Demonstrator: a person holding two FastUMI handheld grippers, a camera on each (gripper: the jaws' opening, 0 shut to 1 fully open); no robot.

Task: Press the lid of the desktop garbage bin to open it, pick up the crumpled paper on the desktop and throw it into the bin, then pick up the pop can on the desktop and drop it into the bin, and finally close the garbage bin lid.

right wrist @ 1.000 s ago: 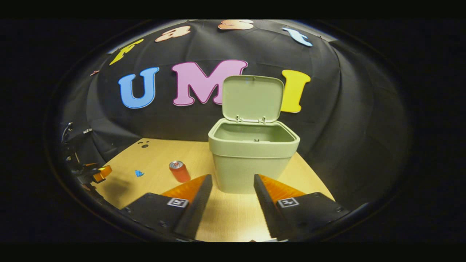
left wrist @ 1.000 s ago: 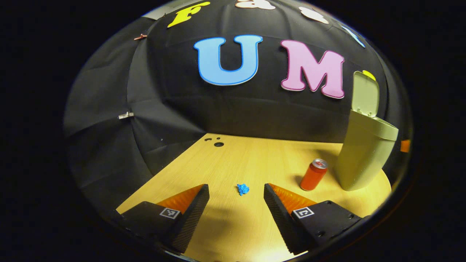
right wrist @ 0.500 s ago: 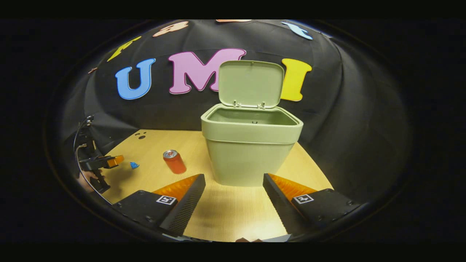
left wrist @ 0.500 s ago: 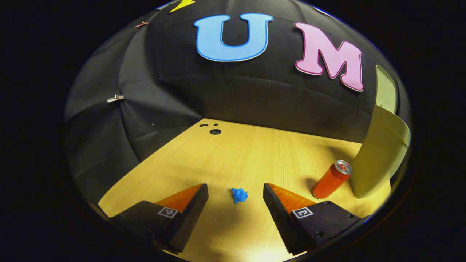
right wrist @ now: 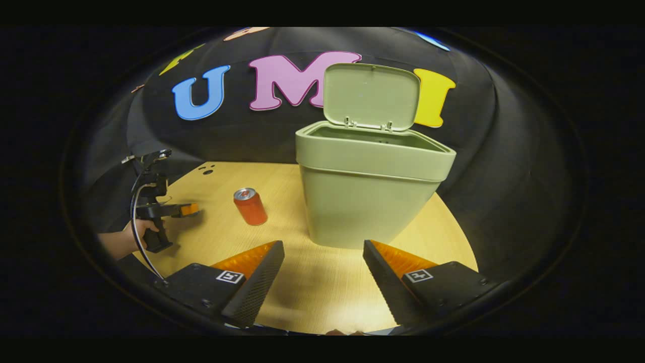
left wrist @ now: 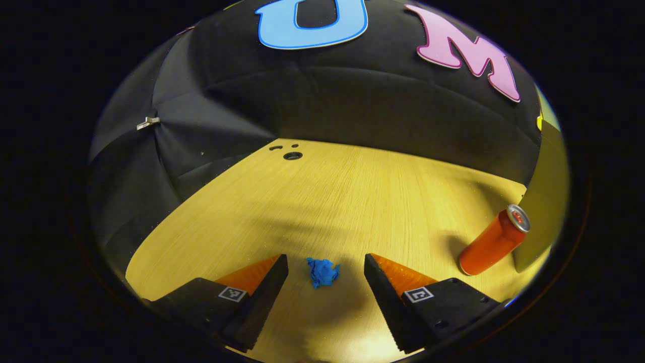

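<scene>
A small blue crumpled paper point(left wrist: 323, 273) lies on the wooden desktop point(left wrist: 352, 201), right between the tips of my open left gripper point(left wrist: 325, 267), untouched by either finger. An orange pop can point(left wrist: 494, 241) stands to its right, next to the green bin point(left wrist: 544, 191). In the right gripper view the green bin point(right wrist: 370, 196) stands with its lid point(right wrist: 372, 96) raised upright. My right gripper point(right wrist: 323, 252) is open and holds nothing, low in front of the bin. The pop can point(right wrist: 250, 206) stands left of the bin, and the left gripper point(right wrist: 174, 210) hovers low at the far left.
A person's hand point(right wrist: 133, 237) holds the left gripper's handle at the desktop's left edge. Small round holes point(left wrist: 292, 155) sit in the desktop near the back wall. Black cloth encloses the desk behind and on both sides.
My left gripper has moved forward and down, so the blue paper now sits between its fingertips. My right gripper has dropped lower and drawn nearer the bin.
</scene>
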